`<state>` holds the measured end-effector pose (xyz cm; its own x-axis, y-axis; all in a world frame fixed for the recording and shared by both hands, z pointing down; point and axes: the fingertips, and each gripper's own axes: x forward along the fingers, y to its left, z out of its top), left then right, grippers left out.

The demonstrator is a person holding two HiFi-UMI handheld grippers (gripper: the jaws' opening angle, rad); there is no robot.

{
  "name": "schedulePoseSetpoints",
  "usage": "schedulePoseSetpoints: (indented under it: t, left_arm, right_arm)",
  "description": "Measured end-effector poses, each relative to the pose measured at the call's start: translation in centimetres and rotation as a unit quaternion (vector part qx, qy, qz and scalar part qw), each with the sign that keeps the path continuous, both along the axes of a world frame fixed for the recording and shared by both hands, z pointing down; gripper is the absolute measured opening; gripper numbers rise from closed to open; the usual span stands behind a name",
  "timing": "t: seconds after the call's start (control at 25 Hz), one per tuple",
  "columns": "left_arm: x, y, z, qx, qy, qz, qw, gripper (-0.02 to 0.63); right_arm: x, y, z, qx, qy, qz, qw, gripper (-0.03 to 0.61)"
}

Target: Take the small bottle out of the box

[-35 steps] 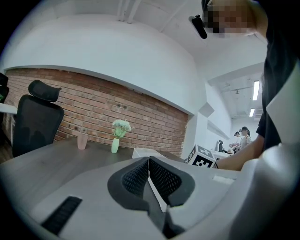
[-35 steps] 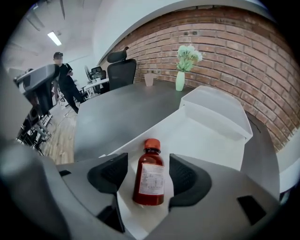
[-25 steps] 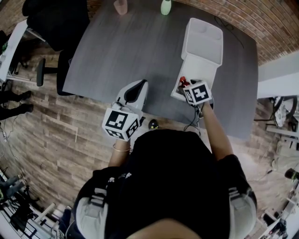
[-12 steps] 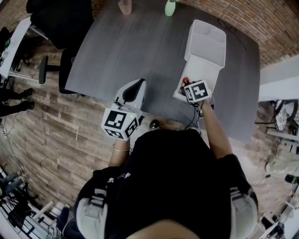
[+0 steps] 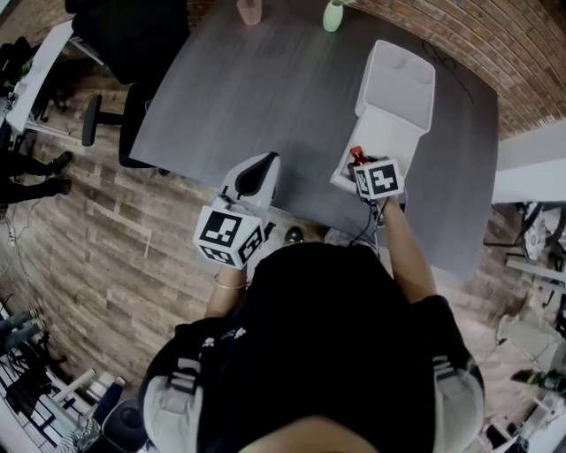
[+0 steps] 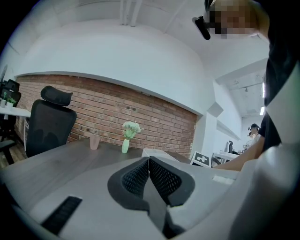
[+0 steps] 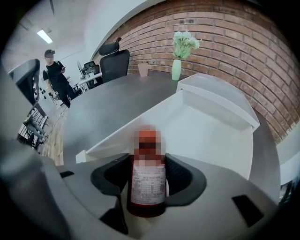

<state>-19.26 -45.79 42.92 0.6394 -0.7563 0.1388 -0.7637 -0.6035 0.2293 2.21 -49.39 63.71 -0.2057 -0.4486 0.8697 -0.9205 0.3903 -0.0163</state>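
A small dark bottle [image 7: 147,187] with a red cap and white label stands at the near end of the open white box [image 7: 206,126]. It sits between the pads of my right gripper [image 7: 147,176], whose jaws are closing and touch both its sides. In the head view the right gripper [image 5: 361,166] is at the box's [image 5: 393,97] near end, with the red cap [image 5: 356,155] just showing. My left gripper [image 5: 263,164] hovers by the table's front edge, shut and empty, its pads together [image 6: 148,168].
The grey table [image 5: 265,88] carries a pale green vase [image 5: 332,16] and a pink cup [image 5: 249,11] at its far edge. A black office chair [image 5: 124,35] stands at the table's left. A person [image 7: 56,75] stands in the room beyond, left of the table.
The head view has drifted a little. Both grippers keep about their places, the right one still at the box's near end by the bottle.
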Motion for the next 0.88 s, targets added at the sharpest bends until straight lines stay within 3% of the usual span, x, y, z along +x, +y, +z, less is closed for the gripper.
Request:
schedulePoseSetpoints:
  t: [0.4,0.88]
  left_arm:
    - [0.7,1.0,-0.1,-0.001,-0.010,0.007,0.9999,0.003]
    - [4.1,2.0,-1.4,0.012,-0.017,0.044,0.9988,0.003]
  right_arm:
    - [0.2,0.7,-4.3,0.096,-0.037,0.034,0.994,0.218]
    - [1.5,2.7,-12.0,0.204,-0.110,0.070,0.970,0.219]
